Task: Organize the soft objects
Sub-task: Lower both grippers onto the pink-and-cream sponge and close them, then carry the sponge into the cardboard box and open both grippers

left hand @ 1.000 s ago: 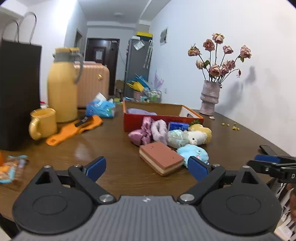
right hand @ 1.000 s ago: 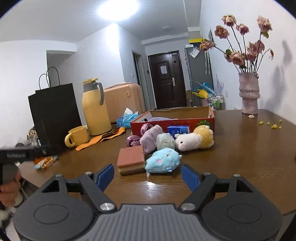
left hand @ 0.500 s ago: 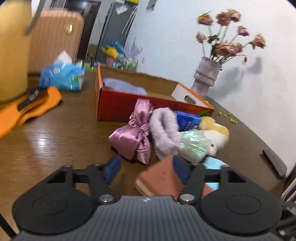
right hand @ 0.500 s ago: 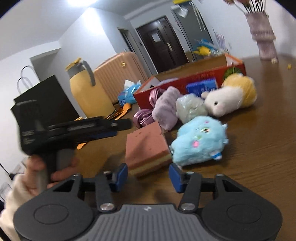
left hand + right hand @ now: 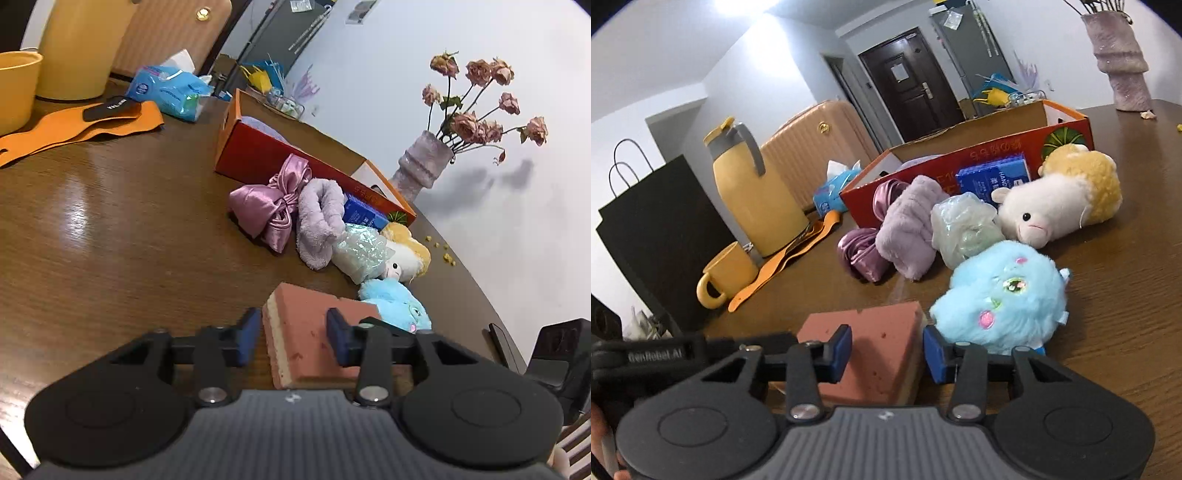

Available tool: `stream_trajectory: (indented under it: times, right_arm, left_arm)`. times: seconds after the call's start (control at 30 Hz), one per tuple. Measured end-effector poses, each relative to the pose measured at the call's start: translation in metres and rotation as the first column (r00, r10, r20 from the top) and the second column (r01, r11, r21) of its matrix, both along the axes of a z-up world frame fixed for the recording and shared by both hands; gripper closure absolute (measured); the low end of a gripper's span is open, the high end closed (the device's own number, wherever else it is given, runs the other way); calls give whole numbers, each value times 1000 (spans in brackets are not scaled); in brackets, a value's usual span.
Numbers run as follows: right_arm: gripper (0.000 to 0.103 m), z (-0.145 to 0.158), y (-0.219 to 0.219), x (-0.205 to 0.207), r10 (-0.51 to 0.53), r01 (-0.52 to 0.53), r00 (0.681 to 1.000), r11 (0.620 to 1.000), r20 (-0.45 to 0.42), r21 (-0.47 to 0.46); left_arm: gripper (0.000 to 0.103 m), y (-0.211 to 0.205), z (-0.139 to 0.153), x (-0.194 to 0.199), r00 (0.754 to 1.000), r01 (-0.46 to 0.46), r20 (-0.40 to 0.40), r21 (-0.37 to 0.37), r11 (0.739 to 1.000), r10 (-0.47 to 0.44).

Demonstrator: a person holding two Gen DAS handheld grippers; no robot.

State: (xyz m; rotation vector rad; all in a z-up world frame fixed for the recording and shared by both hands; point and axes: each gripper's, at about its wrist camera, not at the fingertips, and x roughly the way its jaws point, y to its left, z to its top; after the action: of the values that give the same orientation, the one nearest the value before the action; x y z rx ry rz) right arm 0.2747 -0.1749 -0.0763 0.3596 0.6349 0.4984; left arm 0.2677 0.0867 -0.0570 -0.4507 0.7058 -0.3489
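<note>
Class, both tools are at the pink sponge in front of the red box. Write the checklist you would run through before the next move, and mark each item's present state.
1. Pink sponge lies inside the left tool's opening: ok, though it looks wider than the opening.
2. Firm grip by either tool: cannot tell.
3. Only one tool works the sponge: not ok; the right tool brackets it too.
4. Blue plush is clear of the right tool: not ok; it crowds that tool's outer side.
5. Red box is open with room inside: ok.
</note>
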Motion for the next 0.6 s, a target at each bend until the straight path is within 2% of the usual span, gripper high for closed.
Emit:
stream_trajectory:
  times: [0.13,0.23,0.3,0.37,0.5,0.6]
  right_arm:
    - [60,5,-6,-6,-7,7,1000,1000,7,-1]
    - [62,1,-8,-9,-16,16,1000,1000,-18,-10]
    - [74,-2,-12,-13,-9,10,1000,1000,-29,28]
    - [77,0,-13,-15,11,-10,1000,999,-29,40]
    - [78,21,-17,-22,39,-41,998,998,51,54]
    - [78,56,-29,-8,28,-38,986,998,167,57]
  left_arm:
    - [61,-9,0,2,1000,25,-19,13,1000,-25]
    - [68,-13,-3,-2,999,22,-42,11,1000,-21]
    - [71,-16,-1,-10,999,18,-38,22,1000,-17]
    - [71,-18,5,-19,1000,6,-27,33,999,-5]
    - [72,-18,39,-19,997,9,72,0,1000,-9]
    - [72,-34,73,21,988,44,148,-11,999,-42]
